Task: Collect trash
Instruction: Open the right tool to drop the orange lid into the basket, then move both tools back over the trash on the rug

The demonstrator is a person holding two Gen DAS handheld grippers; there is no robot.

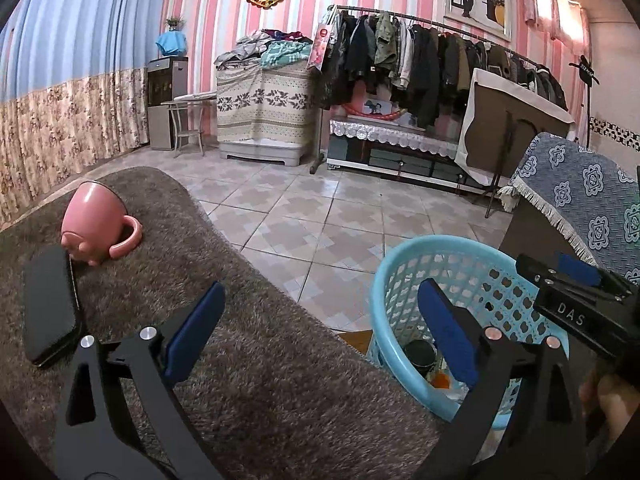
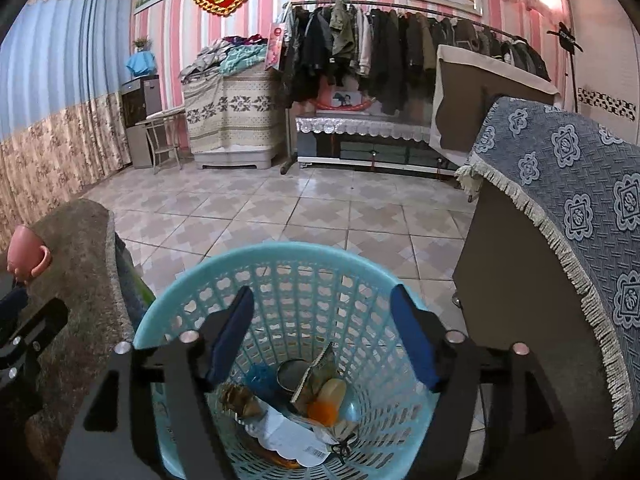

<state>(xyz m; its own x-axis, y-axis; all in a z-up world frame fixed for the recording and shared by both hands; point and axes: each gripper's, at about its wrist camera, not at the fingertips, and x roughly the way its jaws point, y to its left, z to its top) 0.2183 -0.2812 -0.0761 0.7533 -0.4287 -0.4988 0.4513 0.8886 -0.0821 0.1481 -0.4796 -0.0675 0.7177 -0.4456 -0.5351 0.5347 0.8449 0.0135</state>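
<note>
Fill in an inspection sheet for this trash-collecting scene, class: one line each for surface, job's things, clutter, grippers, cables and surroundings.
Surface: shaggy brown table cover, no trash showing on it.
Job's things: light blue basket on the tiled floor beside the table, holding wrappers, paper, a dark can and an orange piece.
Clutter: pink mug lying tipped over; black phone flat beside it, touching.
Grippers: left gripper open and empty over the table edge; right gripper open and empty above the basket.
Cables: nothing seen.
Surroundings: clothes rack, blue patterned cloth draped over furniture, curtains, striped pink wall.
</note>
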